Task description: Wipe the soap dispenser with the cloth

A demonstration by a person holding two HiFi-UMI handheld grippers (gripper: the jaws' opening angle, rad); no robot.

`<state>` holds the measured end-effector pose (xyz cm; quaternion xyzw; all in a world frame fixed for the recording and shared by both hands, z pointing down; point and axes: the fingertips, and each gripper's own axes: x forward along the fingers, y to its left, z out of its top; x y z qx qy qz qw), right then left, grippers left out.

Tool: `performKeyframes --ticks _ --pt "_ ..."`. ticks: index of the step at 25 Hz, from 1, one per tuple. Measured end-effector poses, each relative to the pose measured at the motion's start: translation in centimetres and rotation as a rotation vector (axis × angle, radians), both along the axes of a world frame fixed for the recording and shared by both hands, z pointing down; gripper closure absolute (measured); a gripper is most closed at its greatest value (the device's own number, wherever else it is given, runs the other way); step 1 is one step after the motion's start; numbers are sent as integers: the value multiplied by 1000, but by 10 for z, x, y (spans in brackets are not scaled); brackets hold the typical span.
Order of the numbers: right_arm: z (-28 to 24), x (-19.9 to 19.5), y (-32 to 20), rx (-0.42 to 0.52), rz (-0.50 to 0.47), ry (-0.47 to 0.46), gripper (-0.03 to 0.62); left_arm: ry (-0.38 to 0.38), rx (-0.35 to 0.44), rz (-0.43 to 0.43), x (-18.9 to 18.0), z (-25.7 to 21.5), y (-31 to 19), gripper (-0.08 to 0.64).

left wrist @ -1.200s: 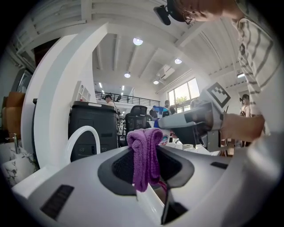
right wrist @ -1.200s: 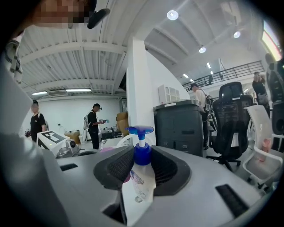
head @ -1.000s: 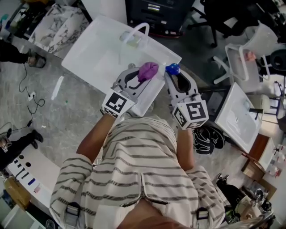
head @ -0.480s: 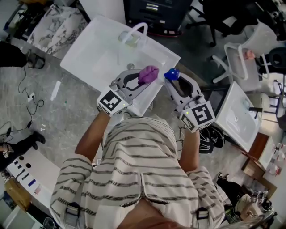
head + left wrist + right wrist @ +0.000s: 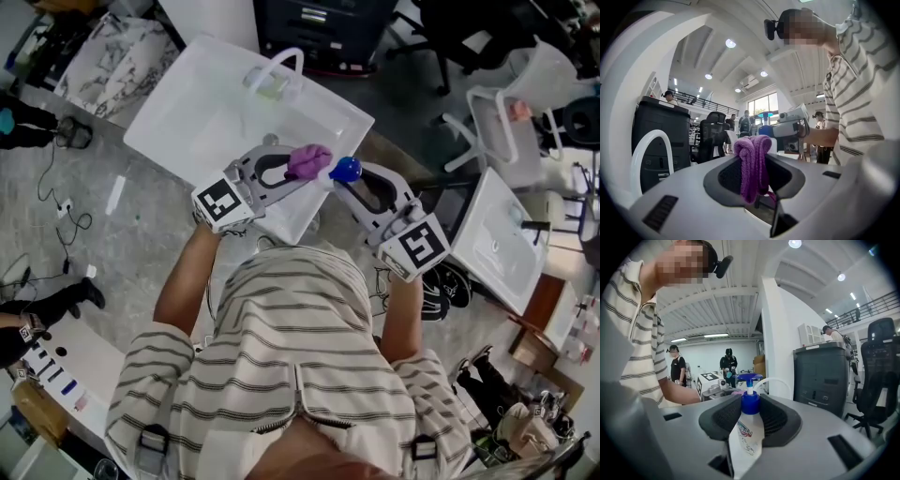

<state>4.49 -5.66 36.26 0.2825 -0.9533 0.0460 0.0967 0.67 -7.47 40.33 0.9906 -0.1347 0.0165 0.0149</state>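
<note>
Nearer, perhaps touching: cloth (image 5: 308,160), blue-capped dispenser (image 5: 344,170).

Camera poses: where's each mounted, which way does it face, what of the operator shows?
Head view: on the person's head, facing steeply down; shows striped shirt, both forearms, left gripper, right gripper, white sink.
Left gripper view: on the left gripper, facing along its jaws, which clamp the cloth; shirt at right.
Right gripper view: on the right gripper, facing along its jaws, which clamp the soap dispenser; shirt at left.
Shared: each gripper view faces the other gripper; head view holds both.
</note>
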Motion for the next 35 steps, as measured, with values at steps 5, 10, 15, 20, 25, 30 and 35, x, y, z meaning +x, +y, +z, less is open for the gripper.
performKeyframes --ticks 5,10,15,20,25,30,35 --pt "-2 -5 12 -3 -81 -22 459 -11 -3 87 2 0 8 442" --pt "-4 -16 27 -10 -147 -49 457 -43 -9 153 6 7 18 443" --pt "-6 -20 40 -16 -218 -57 457 -39 -27 230 7 8 24 443" --pt "-15 -21 51 -39 -270 -135 457 -44 -47 300 13 15 32 445" --pt "-23 -21 53 -45 -287 -180 457 -2 -89 327 13 19 35 444" --pt "-21 -21 49 -70 -283 -207 457 -27 -104 328 5 27 37 443" --pt "-21 -23 42 -75 -264 -216 457 -29 -115 288 -8 29 35 443"
